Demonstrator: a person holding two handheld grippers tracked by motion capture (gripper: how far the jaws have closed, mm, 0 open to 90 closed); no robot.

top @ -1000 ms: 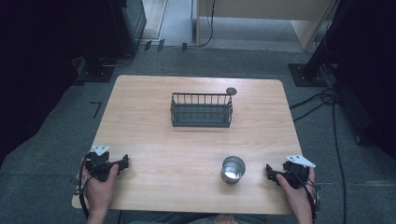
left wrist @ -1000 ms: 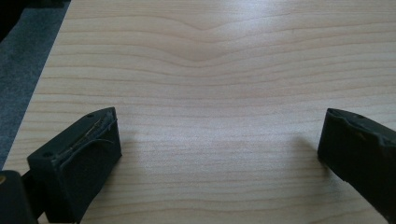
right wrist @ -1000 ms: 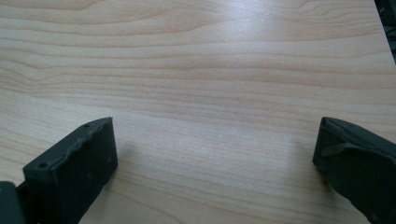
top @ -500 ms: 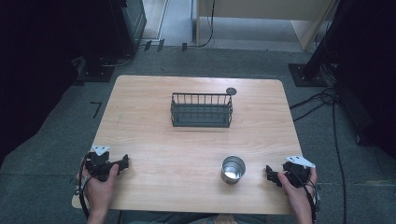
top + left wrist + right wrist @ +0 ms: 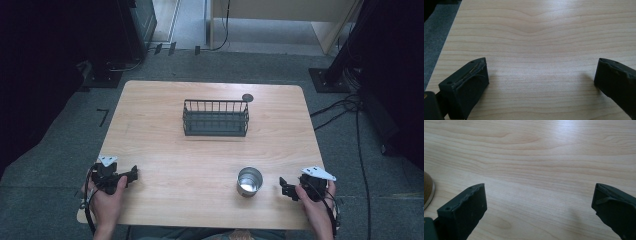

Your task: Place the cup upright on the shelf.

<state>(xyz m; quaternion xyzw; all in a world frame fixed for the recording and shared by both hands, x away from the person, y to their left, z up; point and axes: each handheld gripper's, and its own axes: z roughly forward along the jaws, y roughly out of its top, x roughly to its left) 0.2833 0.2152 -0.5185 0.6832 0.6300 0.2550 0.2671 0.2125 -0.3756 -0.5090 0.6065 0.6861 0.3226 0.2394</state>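
Observation:
A shiny metal cup [image 5: 249, 181] stands upright on the wooden table [image 5: 210, 150], near the front right. A black wire basket [image 5: 215, 118] sits at the table's middle back, with a small dark round disc [image 5: 247, 97] just behind its right corner. My left gripper [image 5: 131, 174] rests at the front left, open, its jaws wide apart over bare wood [image 5: 539, 75]. My right gripper [image 5: 285, 187] lies at the front right, a little right of the cup, open and holding nothing. The cup's rim [image 5: 427, 191] shows at the left edge of the right gripper view.
Grey carpet surrounds the table. Cables [image 5: 350, 107] run along the floor on the right, and dark equipment stands [image 5: 327, 80] sit beyond the back corners.

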